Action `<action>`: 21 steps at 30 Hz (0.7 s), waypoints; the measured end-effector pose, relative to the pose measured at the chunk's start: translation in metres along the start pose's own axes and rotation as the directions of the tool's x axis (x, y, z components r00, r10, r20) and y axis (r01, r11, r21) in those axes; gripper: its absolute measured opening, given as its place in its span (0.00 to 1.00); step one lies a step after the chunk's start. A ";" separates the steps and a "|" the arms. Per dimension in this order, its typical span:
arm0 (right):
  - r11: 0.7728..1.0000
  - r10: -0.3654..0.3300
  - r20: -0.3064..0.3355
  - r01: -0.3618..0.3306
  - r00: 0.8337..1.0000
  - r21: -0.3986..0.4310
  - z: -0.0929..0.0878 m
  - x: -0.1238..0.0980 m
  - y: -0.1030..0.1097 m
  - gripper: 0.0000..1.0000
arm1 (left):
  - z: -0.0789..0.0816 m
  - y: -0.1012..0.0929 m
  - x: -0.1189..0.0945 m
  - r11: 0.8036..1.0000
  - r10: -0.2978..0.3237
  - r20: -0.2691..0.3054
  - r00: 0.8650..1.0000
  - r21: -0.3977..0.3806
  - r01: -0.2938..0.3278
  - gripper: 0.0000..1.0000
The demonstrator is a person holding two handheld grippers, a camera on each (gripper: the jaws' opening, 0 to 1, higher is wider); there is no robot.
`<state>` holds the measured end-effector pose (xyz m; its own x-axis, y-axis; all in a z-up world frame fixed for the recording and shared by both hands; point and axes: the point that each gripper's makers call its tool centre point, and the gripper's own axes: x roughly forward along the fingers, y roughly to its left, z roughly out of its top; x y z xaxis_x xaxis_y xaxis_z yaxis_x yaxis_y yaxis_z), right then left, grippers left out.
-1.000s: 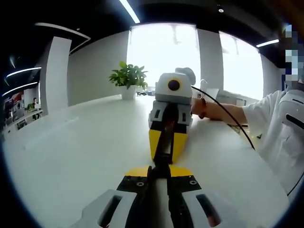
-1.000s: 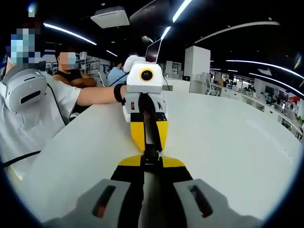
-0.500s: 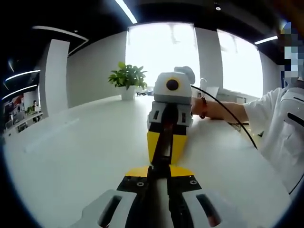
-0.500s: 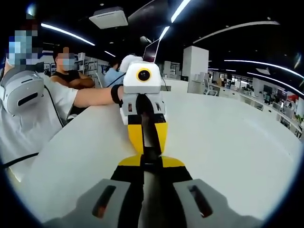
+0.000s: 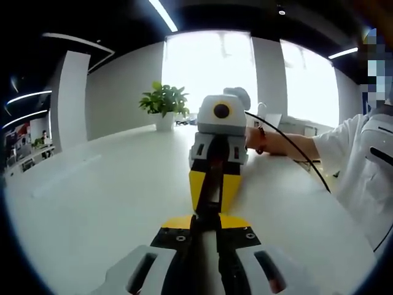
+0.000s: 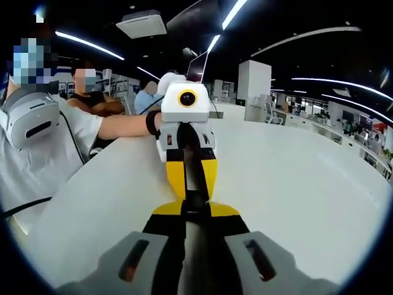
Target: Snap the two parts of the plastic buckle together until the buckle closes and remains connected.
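Observation:
My two grippers face each other tip to tip above a white table (image 5: 104,203). In the left gripper view, my left gripper (image 5: 206,220) rises from the bottom, its yellow-tipped jaws closed on a black buckle part (image 5: 207,212). The right gripper (image 5: 209,206) points back at me with its yellow fingers (image 5: 198,187) clamped around the other black part. In the right gripper view, my right gripper (image 6: 196,212) is shut on the black buckle (image 6: 195,200), which meets the left gripper (image 6: 193,192) head on. The joint between the two parts is hidden by the fingertips.
A person in a white shirt (image 5: 359,166) sits at the table's right edge, holding the grippers; a black cable (image 5: 295,157) trails from one. A potted plant (image 5: 164,101) stands at the far edge. Other people (image 6: 92,92) sit behind. The white table (image 6: 295,184) stretches wide.
Both grippers stay tip to tip with jaws closed. The facing gripper has shifted very slightly in each view; nothing was let go.

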<state>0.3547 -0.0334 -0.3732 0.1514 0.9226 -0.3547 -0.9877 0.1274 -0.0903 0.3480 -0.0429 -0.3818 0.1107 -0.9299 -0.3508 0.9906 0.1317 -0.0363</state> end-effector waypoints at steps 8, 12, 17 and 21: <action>1.000 0.000 0.005 0.001 1.000 -0.003 0.001 0.000 0.001 0.10 | 0.001 -0.009 -0.004 1.000 0.003 0.007 1.000 -0.014 -0.003 0.11; 1.000 -0.001 0.008 0.002 1.000 -0.003 0.002 0.000 0.001 0.10 | 0.000 -0.018 -0.005 1.000 0.003 0.009 1.000 -0.013 -0.003 0.11; 1.000 -0.002 0.010 0.002 1.000 -0.002 0.002 -0.001 0.001 0.11 | 0.001 -0.015 -0.007 1.000 0.004 0.016 1.000 -0.016 -0.004 0.12; 1.000 -0.002 0.012 0.002 1.000 -0.003 0.003 -0.002 0.001 0.11 | 0.001 -0.016 -0.008 1.000 0.008 0.018 1.000 -0.008 -0.008 0.12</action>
<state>0.3533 -0.0340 -0.3702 0.1530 0.9266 -0.3435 -0.9873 0.1284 -0.0935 0.3317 -0.0379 -0.3773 0.1201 -0.9347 -0.3345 0.9890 0.1419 -0.0414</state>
